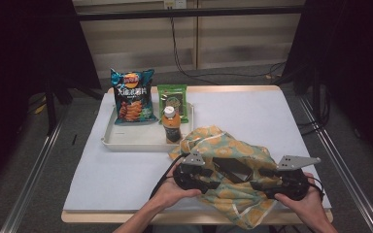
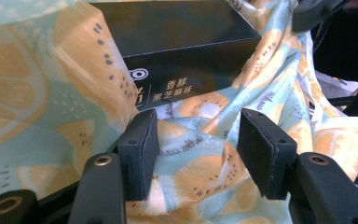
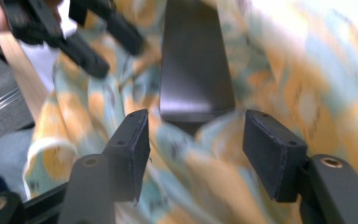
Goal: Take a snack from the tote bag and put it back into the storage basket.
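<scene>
A white-topped table with a pale wooden edge (image 1: 126,184) is seen on a grey floor, with dark curtains at both sides and slatted blinds behind. On its near half a large crumpled cloth printed with orange citrus slices on pale green (image 1: 238,150) is spread, one corner hanging over the near edge. A flat black rectangular box with pale lettering (image 1: 232,169) lies on the cloth's middle, its long axis running diagonally from near right to far left. A white plastic tray (image 1: 126,138) at the far left holds a blue crisp bag, a green packet and an orange-capped bottle of dark drink. Both forearms are brought in from below; the left gripper (image 2: 196,140) and the right gripper (image 3: 195,142) flank the box, low over the cloth. Each pair of jaws stands apart, nothing clamped between.
</scene>
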`<action>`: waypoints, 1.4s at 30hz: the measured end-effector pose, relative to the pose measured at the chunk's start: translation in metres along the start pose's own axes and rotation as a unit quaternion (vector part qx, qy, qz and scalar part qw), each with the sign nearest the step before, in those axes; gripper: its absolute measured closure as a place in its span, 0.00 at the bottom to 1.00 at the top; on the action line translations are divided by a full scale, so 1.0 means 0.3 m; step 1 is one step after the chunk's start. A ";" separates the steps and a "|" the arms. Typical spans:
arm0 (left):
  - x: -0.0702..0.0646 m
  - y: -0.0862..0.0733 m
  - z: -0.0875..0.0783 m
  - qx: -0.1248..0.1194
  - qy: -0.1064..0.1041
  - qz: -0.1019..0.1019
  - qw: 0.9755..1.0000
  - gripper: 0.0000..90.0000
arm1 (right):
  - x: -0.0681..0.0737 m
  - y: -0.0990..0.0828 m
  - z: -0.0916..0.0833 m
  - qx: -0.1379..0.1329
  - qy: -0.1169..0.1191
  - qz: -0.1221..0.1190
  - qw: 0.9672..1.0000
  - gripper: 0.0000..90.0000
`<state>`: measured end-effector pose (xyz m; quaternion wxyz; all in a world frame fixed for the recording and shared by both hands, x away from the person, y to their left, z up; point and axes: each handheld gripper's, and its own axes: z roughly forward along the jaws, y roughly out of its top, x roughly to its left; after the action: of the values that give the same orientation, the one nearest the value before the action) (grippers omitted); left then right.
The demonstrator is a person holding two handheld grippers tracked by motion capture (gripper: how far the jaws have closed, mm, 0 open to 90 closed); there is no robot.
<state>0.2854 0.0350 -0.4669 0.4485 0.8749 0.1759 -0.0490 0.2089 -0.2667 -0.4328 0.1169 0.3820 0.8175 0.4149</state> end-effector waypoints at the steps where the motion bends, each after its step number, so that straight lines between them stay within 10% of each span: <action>1: 0.000 0.000 0.001 -0.001 -0.001 0.000 1.000 0.53 | 0.005 0.028 0.009 -0.008 -0.005 -0.001 1.000 0.45; 23: 0.005 -0.002 0.001 0.002 0.001 0.002 1.000 0.52 | 0.025 0.069 0.242 0.055 -0.022 -0.025 0.998 0.44; 42: 0.004 -0.001 0.002 0.002 0.000 0.002 1.000 0.51 | 0.020 0.162 0.186 0.042 -0.025 -0.005 0.999 0.48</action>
<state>0.2863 0.0351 -0.4678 0.4473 0.8760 0.1738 -0.0483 0.2589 -0.2119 -0.4300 0.1231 0.3924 0.8332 0.3697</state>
